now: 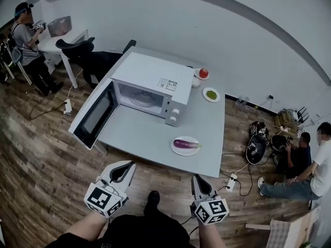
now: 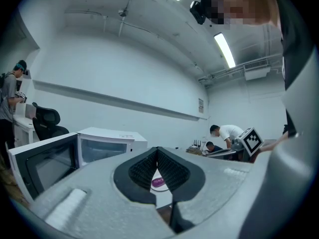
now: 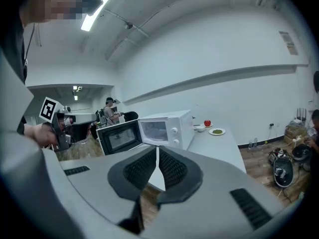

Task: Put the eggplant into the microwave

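**Eggplant on its plate, both claws shut and empty**

In the head view the grey table (image 1: 150, 133) fills mid-frame. The white microwave (image 1: 155, 81) stands at its upper left, with its door (image 1: 95, 115) swung open leftward. At the bottom edge, short of the table, the left gripper (image 1: 128, 165) and right gripper (image 1: 197, 178) both have jaws pressed together on nothing. Near the table's lower edge a white plate (image 1: 178, 150) carries the eggplant (image 1: 186, 144), with only bare tabletop between it and the microwave.

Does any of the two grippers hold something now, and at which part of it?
Nothing is held. The left gripper and the right gripper are shut and empty; the long purple eggplant lies on its white round plate.
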{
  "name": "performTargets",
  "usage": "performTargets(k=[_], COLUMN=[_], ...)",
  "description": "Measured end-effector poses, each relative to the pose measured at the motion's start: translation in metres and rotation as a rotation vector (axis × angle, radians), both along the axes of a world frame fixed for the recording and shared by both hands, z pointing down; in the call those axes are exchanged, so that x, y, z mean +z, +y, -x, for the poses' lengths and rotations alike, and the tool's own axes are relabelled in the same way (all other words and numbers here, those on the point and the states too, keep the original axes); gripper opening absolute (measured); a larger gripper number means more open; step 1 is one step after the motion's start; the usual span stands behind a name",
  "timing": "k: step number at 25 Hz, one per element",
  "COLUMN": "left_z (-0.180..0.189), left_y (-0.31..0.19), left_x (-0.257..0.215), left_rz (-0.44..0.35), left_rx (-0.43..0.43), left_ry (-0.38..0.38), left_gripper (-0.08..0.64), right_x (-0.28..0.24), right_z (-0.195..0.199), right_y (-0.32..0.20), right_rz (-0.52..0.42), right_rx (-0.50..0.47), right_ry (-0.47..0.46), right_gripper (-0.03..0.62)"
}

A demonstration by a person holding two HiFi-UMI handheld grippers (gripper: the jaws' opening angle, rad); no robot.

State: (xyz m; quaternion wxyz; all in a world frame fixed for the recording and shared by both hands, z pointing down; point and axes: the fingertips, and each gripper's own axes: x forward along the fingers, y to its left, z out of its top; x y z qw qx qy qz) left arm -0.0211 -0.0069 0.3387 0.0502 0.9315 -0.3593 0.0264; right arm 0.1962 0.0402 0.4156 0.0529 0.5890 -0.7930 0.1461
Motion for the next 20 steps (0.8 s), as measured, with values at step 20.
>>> performTargets(k=[20], left_z=[-0.094], left_y=[-0.166], left_x=[0.059], left_rz=[0.151], left_rx=[0.117], left_ry=[-0.082], left_gripper=[0.008], right_x=[0.16], right_z=[-0.071], right_y=[-0.135], right_rz=[0.351], right_rx=[0.111], right_ry=[-0.297], right_gripper=[0.077])
